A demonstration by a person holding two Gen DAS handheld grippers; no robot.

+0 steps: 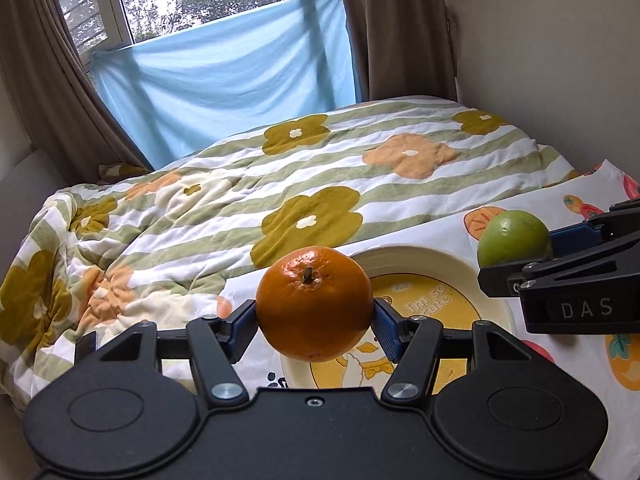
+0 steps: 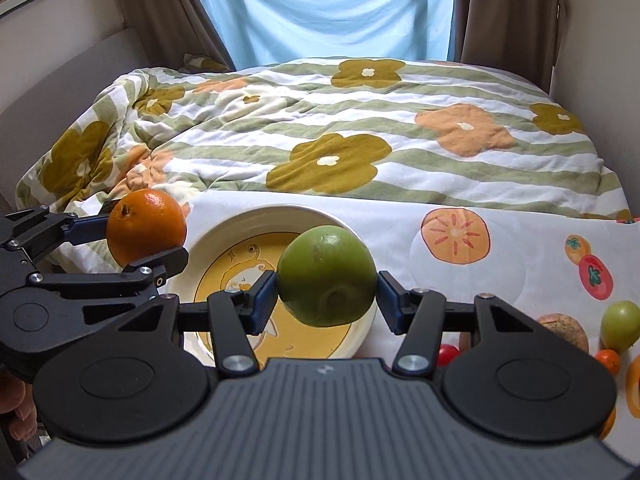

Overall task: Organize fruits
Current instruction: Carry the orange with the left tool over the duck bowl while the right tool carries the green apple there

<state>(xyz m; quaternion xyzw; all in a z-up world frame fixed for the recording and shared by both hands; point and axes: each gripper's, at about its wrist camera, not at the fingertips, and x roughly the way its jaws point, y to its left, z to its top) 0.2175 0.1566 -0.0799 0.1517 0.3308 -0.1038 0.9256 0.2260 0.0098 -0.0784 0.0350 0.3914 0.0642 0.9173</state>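
My left gripper (image 1: 314, 320) is shut on an orange (image 1: 314, 304) and holds it above the left rim of a cream and yellow plate (image 1: 496, 300). My right gripper (image 2: 326, 300) is shut on a green fruit (image 2: 326, 276) and holds it above the same plate (image 2: 224, 236). In the right wrist view the left gripper (image 2: 148, 240) and its orange (image 2: 146, 230) show at the left. In the left wrist view the right gripper (image 1: 516, 248) and the green fruit (image 1: 514, 238) show at the right.
The plate lies on a fruit-print cloth (image 2: 500, 272) at the bed's near edge. At the right lie a small green fruit (image 2: 620, 324), a brown round fruit (image 2: 568, 330), a red fruit (image 2: 448, 354) and a small orange one (image 2: 608, 360). A flowered quilt (image 2: 340, 140) covers the bed.
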